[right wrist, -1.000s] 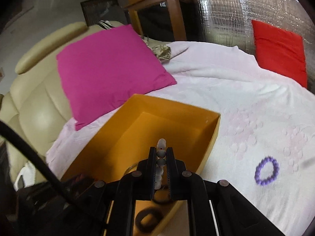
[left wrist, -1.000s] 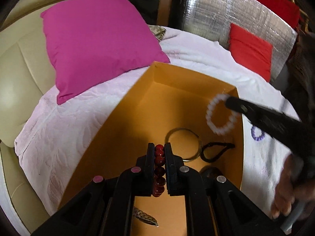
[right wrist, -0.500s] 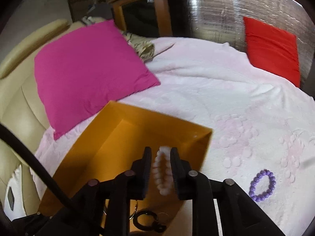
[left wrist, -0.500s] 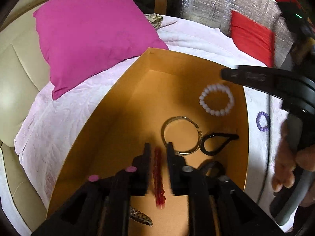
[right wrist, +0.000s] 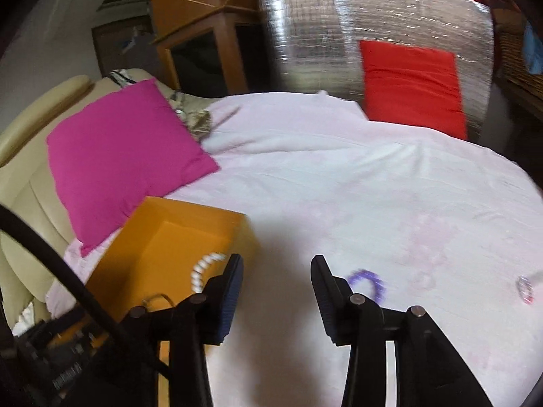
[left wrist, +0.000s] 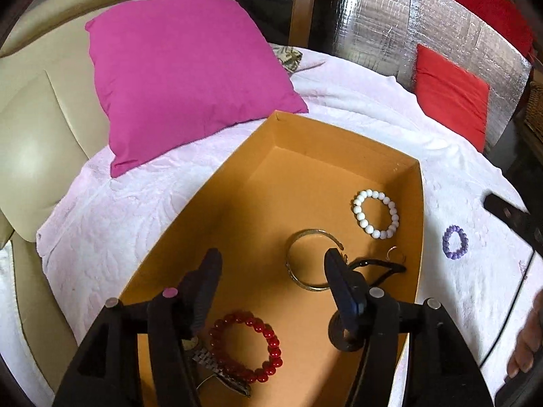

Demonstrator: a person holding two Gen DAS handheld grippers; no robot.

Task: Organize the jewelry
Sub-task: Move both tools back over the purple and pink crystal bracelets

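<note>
An orange box (left wrist: pixel 217 210) lies on the pale pink bedspread. In it lie a red bead bracelet (left wrist: pixel 247 351), a white bead bracelet (left wrist: pixel 376 213), a metal bangle (left wrist: pixel 305 259), a black loop (left wrist: pixel 380 266) and a metal watch band (left wrist: pixel 220 373). My left gripper (left wrist: pixel 271 264) is open and empty above the box, just above the red bracelet. My right gripper (right wrist: pixel 276 268) is open and empty over the bedspread beside the box (right wrist: pixel 176 237). A purple bead bracelet (right wrist: pixel 368 283) lies just right of it, and shows in the left wrist view (left wrist: pixel 455 241).
A magenta pillow (left wrist: pixel 183 71) lies behind the box, with a cream headboard (left wrist: pixel 34 118) at left. A red cushion (right wrist: pixel 410 84) leans on a silver foil panel (right wrist: pixel 339 27). A small pinkish ring (right wrist: pixel 524 290) lies at far right on the bedspread.
Both grippers opened. The red bracelet dropped from the left gripper into the box, the white one from the right. The right gripper then swung right toward the purple bracelet.
</note>
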